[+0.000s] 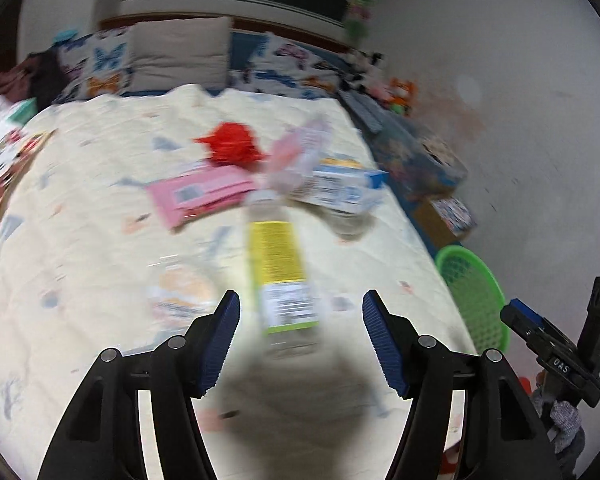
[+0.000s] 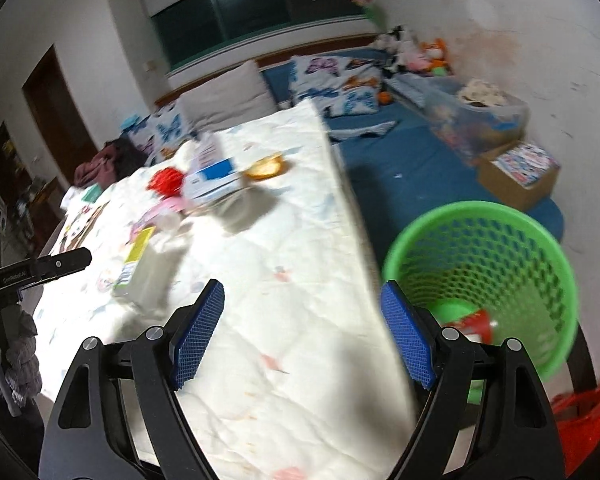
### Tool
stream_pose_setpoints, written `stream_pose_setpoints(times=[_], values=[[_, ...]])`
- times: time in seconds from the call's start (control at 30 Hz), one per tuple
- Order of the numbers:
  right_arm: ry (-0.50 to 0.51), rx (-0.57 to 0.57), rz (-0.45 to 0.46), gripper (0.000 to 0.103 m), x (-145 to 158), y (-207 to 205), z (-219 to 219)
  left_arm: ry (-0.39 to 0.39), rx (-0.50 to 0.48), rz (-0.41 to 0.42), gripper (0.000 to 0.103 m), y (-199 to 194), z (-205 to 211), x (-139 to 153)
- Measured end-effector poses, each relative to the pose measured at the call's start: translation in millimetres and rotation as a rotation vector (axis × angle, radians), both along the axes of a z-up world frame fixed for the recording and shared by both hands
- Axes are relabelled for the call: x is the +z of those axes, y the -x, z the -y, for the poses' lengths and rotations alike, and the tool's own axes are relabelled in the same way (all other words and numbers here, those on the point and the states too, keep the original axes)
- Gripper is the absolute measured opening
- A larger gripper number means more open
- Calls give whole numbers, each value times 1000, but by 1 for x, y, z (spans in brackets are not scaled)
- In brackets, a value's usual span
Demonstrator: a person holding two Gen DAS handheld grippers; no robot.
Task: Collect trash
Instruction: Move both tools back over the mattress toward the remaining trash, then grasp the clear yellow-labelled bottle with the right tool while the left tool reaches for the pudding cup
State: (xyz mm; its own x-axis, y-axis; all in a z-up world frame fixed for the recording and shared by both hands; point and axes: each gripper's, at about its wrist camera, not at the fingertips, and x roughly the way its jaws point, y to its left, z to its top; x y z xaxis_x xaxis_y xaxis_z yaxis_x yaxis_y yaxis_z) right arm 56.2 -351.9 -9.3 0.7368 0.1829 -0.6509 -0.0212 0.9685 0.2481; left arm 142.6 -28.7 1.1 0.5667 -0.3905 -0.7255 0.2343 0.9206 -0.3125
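Trash lies blurred on a cream quilt. A clear bottle with a yellow label points away from me, its near end just ahead of my left gripper, which is open and apart from it. Behind it are a pink packet, a red crumpled wad, a pinkish clear bottle and a blue-white box. My right gripper is open and empty over the quilt's right edge. Beside it stands a green mesh basket with a red-and-white piece inside.
Butterfly pillows and a beige cushion line the head of the bed. Right of the quilt lie a blue mattress, a clear storage bin and a cardboard box. Something red sits below the basket.
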Motion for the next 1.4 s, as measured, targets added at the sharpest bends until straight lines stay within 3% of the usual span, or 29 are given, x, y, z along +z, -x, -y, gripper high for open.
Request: stream_pose_setpoints(times=[0.3,0.47,0.6,0.7,1.07,1.3,1.4], values=[[-6,170,-59,80,5,-54,-87,1,134,-43,62,4,-72,-20],[20,238,-114,80,4,-90,-133,22,142,-53,62,7,-88,-28],[54,242,-162,80,-3,-119,-159,1,124,-49,62,8,-91,-33],[51,240,-208,80,-10,-137,-171,3,113,-52,67,8,-93,-36],[162,219,-310,80,-34,-192,-211,15,73,-68,68,7,-95,-47],[206,205,-388,70,-50,-211,-218,1,60,-73,69,5,-93,-49],[200,215,-410,58,-53,-216,-216,-11,45,-72,72,2,-89,-49]])
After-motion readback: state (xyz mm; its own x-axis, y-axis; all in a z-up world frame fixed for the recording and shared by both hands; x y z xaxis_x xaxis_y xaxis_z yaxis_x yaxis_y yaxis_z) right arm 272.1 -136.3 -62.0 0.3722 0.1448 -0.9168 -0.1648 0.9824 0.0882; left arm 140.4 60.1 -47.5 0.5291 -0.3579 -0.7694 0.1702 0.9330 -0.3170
